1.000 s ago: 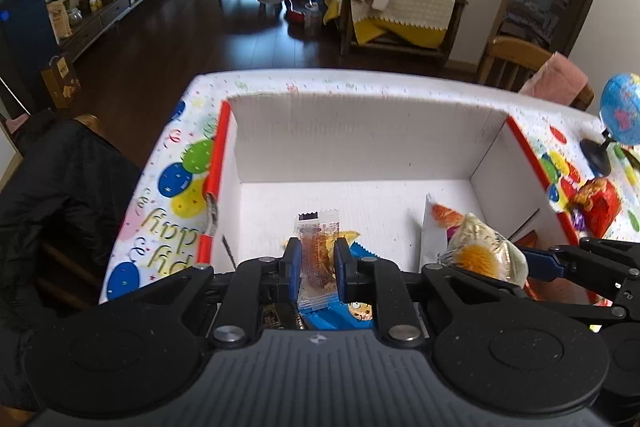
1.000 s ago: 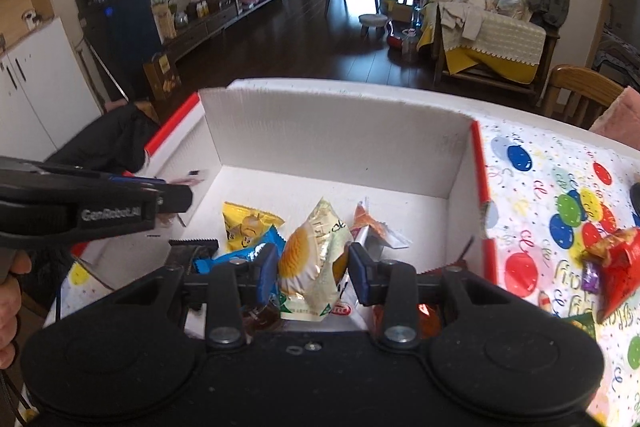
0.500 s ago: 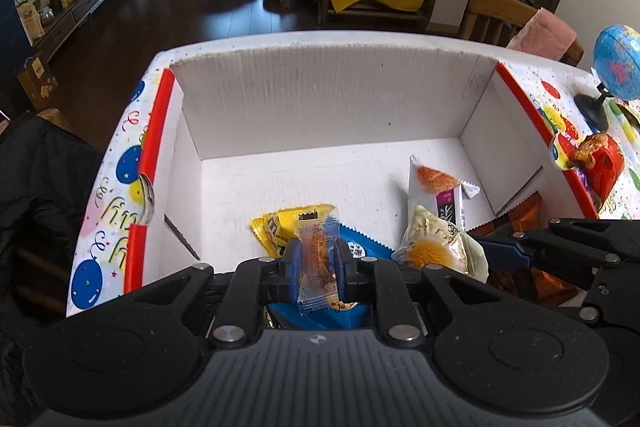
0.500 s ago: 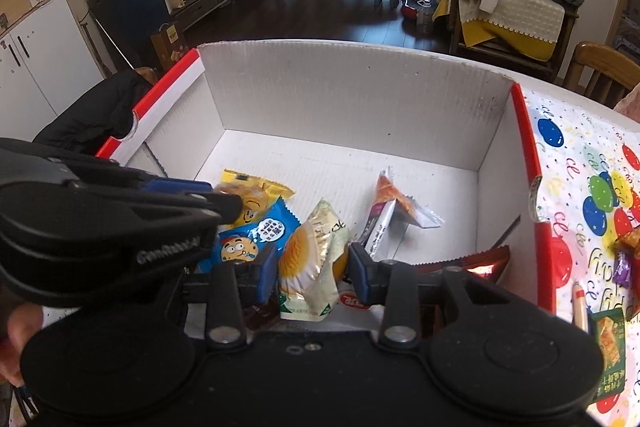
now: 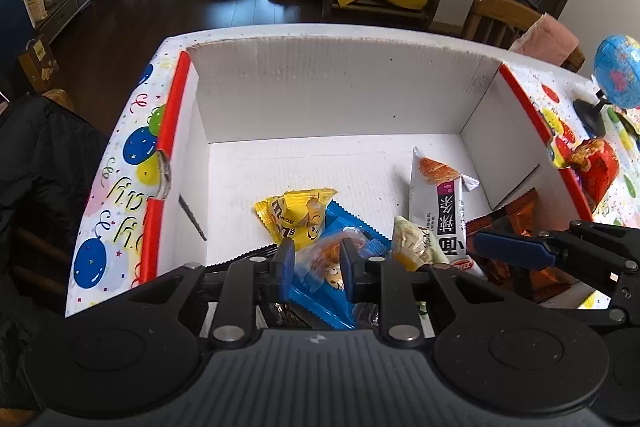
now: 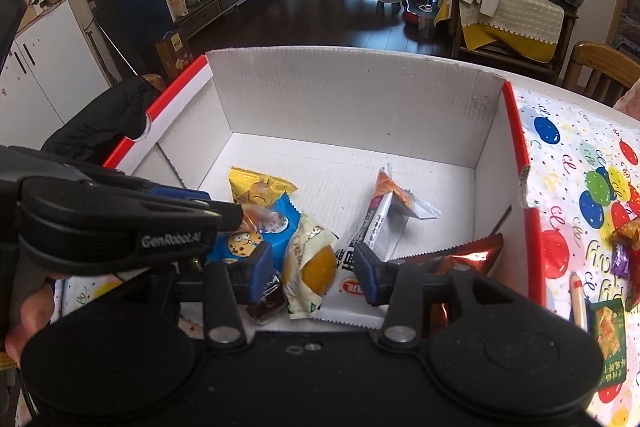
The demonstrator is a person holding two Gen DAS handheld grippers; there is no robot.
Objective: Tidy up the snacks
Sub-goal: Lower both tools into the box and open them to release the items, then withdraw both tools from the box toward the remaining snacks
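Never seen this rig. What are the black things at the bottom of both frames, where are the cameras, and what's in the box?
There is no robot here: a person holds a two-finger tool in each hand, and a fisheye camera on each looks forward along its fingers. The black shape at the bottom of each view is that tool's own body.

In the left wrist view, the left tool has a small clear packet between its blue pads. Its jaws are opening and the packet sits loose between them. In the right wrist view, the right tool is also opening around a cream packet with an orange print.

Both hang over a white cardboard box on a balloon-print tablecloth. Inside lie a yellow candy bag, a blue cookie packet, a white bar wrapper and a brown foil packet. More snacks wait outside on the cloth.
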